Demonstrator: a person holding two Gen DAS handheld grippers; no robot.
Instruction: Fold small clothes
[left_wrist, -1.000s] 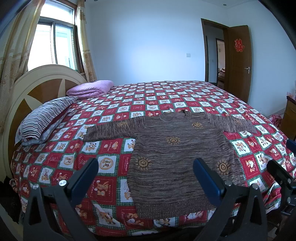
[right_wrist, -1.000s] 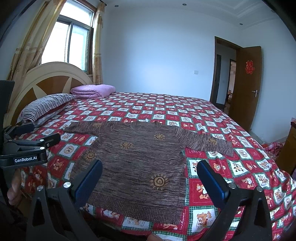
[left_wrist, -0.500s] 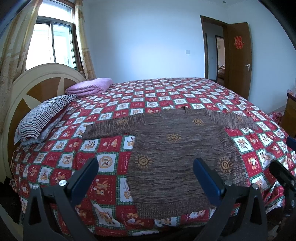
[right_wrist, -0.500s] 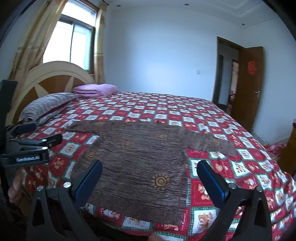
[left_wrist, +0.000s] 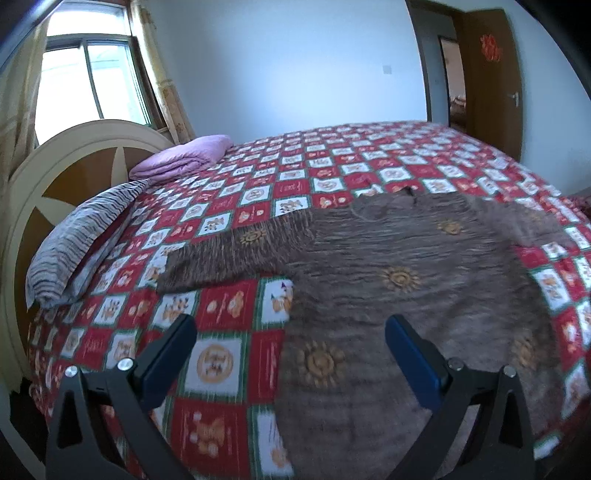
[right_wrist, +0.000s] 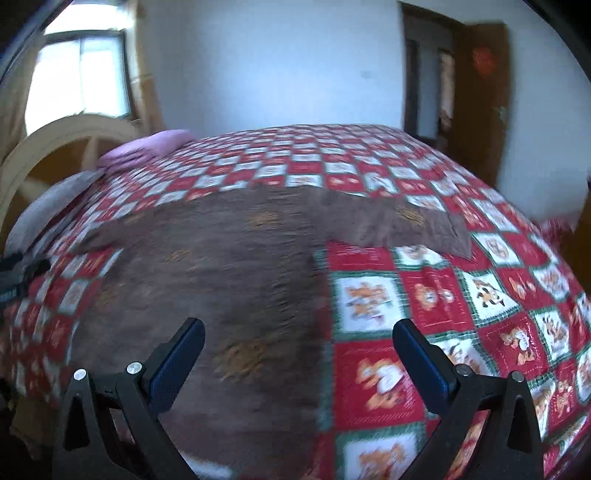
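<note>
1. Your brown sweater lay flat and face up on the bed, spread over the red, white and green checked bedspread, with both sleeves stretched out sideways from the body.
2. Your left gripper hung above the sweater's lower left part, just over the line where its side edge met the bedspread. Its jaws stood wide apart and held nothing; the blue pads were bare.
3. Your right gripper hung above the sweater's lower right part, over the side edge on that side, with one finger above the knit and the other above the bedspread. Its jaws were also wide apart and empty.
4. The sweater's right sleeve ran out from the body across the bedspread, its cuff lying flat well beyond the body.
5. The left sleeve reached from the sweater towards the striped pillow, stopping short of it.
6. Beyond the striped pillow from the sweater sat a folded purple blanket, close to the rounded headboard.
7. Behind the headboard, further from the sweater, were a window and a curtain.
8. On the far side of the bed from the sweater a brown door stood open.
9. The right wrist view was smeared by motion, so the fine detail of the sweater there could not be made out.
</note>
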